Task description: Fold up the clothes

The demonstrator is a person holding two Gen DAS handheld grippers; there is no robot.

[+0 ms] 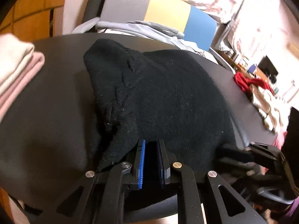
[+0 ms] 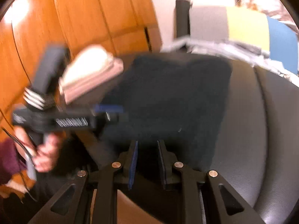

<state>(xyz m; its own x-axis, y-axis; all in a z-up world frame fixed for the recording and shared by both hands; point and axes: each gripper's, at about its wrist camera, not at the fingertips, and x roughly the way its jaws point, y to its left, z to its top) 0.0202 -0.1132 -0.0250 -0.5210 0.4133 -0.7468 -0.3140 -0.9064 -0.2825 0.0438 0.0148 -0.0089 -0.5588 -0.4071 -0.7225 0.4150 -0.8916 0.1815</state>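
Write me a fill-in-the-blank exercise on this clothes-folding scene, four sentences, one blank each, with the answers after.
1. The garment spread on the dark table is ___ in colour.
2. The folded stack at the table's edge has a cream piece on top of a ___ one.
3. The chair back behind the table shows grey, ___ and blue panels.
4. The left claw and the right claw both reach the garment's ___ edge.

Answers: black; pink; yellow; near

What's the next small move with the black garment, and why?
Probably carry the near edge forward over the black garment toward its far edge. Both the left gripper and the right gripper pinch the near hem, and the cloth lies on the dark table only partly folded.
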